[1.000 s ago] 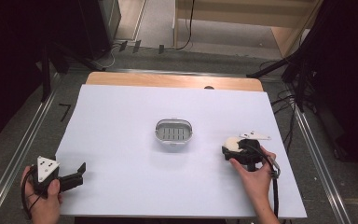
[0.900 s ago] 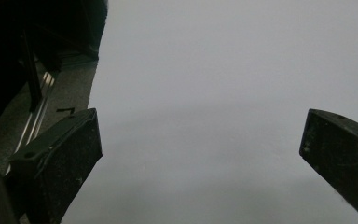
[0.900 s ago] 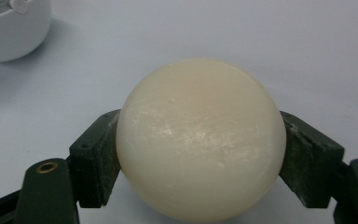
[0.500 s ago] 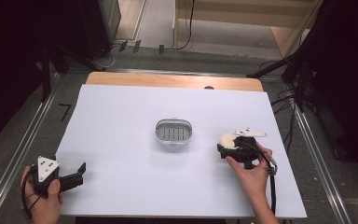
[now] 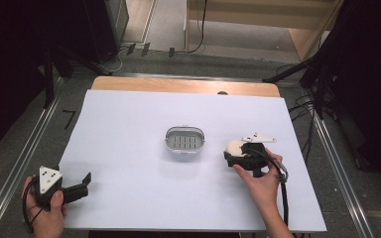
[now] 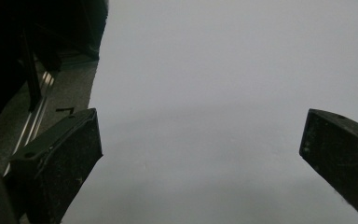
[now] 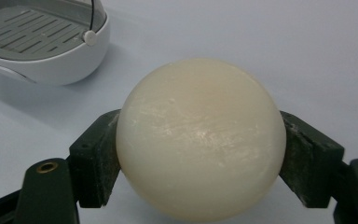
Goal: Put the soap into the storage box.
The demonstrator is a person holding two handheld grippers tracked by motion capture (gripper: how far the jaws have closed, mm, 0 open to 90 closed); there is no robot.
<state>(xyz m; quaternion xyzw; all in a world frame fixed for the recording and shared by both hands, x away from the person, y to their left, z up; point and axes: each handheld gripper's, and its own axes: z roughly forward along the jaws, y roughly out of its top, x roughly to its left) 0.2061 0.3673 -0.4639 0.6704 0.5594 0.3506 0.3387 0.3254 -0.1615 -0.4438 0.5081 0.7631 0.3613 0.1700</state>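
A round cream bar of soap [image 7: 200, 137] sits clamped between the two black jaws of my right gripper [image 7: 200, 158]. From above, the soap [image 5: 234, 147] and right gripper [image 5: 238, 153] are on the white table right of centre. A white soap dish [image 5: 184, 140] with a slotted grey tray stands at the table's middle, just left of the soap; in the right gripper view the dish [image 7: 42, 42] is at the upper left. My left gripper [image 5: 82, 184] rests open at the near left corner, with bare tabletop between its jaws [image 6: 200, 154].
The white table sheet [image 5: 129, 129] has a wooden strip [image 5: 183, 85] along its far edge. Metal rails [image 5: 25, 148] run along both sides, and cables lie on the floor at the right [image 5: 307, 114]. Dark stands sit beyond the left edge.
My right gripper has slid a little to the left with the soap, closer to the dish. The left gripper has stayed put.
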